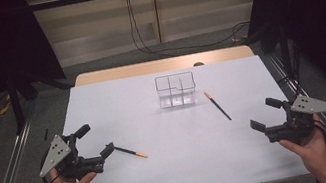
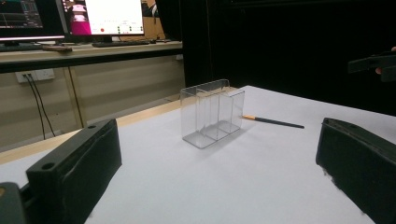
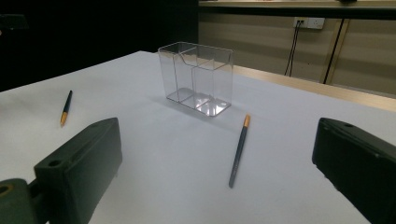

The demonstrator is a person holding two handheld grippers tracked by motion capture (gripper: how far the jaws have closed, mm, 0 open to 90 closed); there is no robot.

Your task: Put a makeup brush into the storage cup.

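A clear plastic holder [image 1: 176, 90] with several compartments stands upright at the table's far middle. A dark pen with an orange end [image 1: 217, 105] lies just right of the holder. A second such pen [image 1: 130, 151] lies at the near left, its dark end close to the lower jaw of my left gripper [image 1: 95, 140]. That gripper is open and holds nothing. At the near right my right gripper [image 1: 265, 113] is open and empty too. In the left gripper view the holder [image 2: 212, 113] and the far pen [image 2: 273, 122] lie ahead. The right gripper view has the holder [image 3: 196, 78], the nearer pen [image 3: 239, 151] and the other pen [image 3: 66, 108].
The white table top [image 1: 185, 169] has a wooden strip [image 1: 161, 65] along its far edge. Metal rails [image 1: 4, 180] run along the floor on both sides. Black curtains hang at left and right, and cables trail down the back wall.
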